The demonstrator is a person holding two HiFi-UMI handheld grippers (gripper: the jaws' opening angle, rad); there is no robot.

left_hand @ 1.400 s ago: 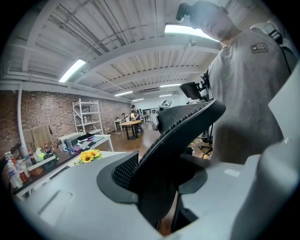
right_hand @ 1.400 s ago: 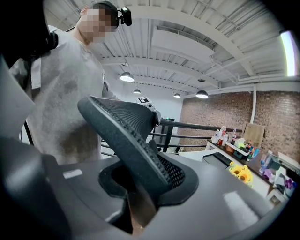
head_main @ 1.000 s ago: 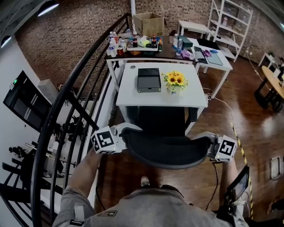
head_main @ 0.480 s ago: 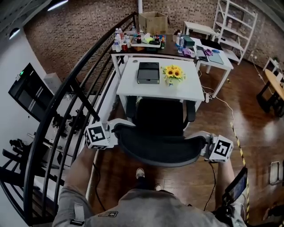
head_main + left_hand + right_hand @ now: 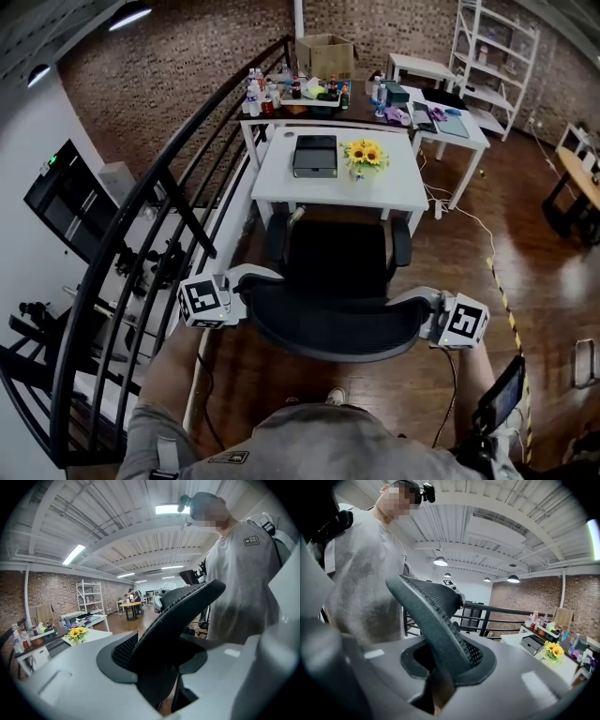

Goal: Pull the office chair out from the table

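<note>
The black mesh office chair (image 5: 337,255) faces the white counter (image 5: 281,192), its seat front at the counter's near edge and most of the seat clear of it. Its curved backrest (image 5: 328,323) is turned toward the person, with its long axis running straight across from one pair of jaws to the other.

The left gripper (image 5: 246,298) has its jaws clamped on the backrest's left end. The right gripper (image 5: 424,315) holds the right end; its jaws have just been closing, with the mesh rim between them.

A black metal railing (image 5: 159,220) runs close outside the left jaws, leaving little room there. Bare wooden floor (image 5: 459,272) lies open outside the right jaws. The person's shoe (image 5: 336,397) is on the floor behind the backrest.
</note>
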